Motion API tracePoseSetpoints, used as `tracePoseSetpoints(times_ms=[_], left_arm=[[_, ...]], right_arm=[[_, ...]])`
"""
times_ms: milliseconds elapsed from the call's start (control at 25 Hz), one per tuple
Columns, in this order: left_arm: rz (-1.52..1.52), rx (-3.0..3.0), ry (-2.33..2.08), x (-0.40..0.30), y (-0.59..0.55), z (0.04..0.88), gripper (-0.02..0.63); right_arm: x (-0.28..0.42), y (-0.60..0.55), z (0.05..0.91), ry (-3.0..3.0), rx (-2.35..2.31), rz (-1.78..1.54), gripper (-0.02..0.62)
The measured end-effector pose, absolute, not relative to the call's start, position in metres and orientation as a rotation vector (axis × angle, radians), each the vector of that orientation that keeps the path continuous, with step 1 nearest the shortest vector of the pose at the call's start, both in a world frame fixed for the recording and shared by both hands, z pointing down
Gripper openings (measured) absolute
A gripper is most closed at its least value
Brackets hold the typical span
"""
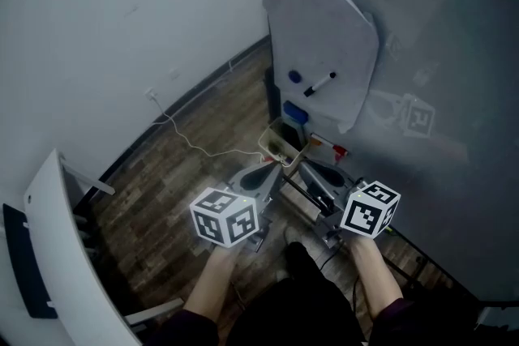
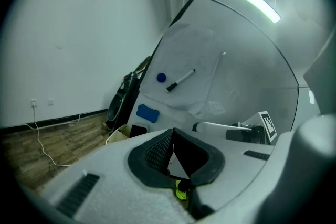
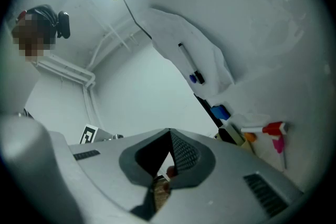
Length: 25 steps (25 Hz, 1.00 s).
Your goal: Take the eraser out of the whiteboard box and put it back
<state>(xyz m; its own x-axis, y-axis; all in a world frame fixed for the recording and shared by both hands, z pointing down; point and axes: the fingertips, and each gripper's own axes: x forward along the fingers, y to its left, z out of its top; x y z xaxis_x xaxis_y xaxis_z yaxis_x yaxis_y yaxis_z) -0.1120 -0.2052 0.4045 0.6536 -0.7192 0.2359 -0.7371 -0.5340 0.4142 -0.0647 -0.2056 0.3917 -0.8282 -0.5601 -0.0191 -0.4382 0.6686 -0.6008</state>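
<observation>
The blue eraser (image 1: pixel 295 113) (image 2: pixel 147 113) (image 3: pixel 220 112) rests low against the whiteboard (image 1: pixel 454 53), just above the cream open box (image 1: pixel 280 143) (image 2: pixel 118 134) (image 3: pixel 231 134) at its foot. My left gripper (image 1: pixel 274 166) (image 2: pixel 173 131) is shut with nothing in it and points at the board, its tips short of the box. Beside it, my right gripper (image 1: pixel 306 168) (image 3: pixel 170 134) is likewise shut and empty, with its tips near the box's right side. Neither gripper touches the eraser.
A white sheet (image 1: pixel 324 53) on the board carries a blue magnet (image 1: pixel 294 77) and a black marker (image 1: pixel 320 83). Red and pink pens (image 3: pixel 274 131) lie right of the box. A white cable (image 1: pixel 190 140) trails across the wooden floor. A white curved panel (image 1: pixel 61 255) stands at the left.
</observation>
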Motion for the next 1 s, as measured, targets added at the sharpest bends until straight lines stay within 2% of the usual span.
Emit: tracePoseSetpoints(times_ms=[1000], left_arm=[[0.168,2.397,-1.110,-0.101,-0.293,0.474,0.015]], right_arm=[[-0.072,-0.254,0.418,2.645,-0.852,-0.919,0.003]])
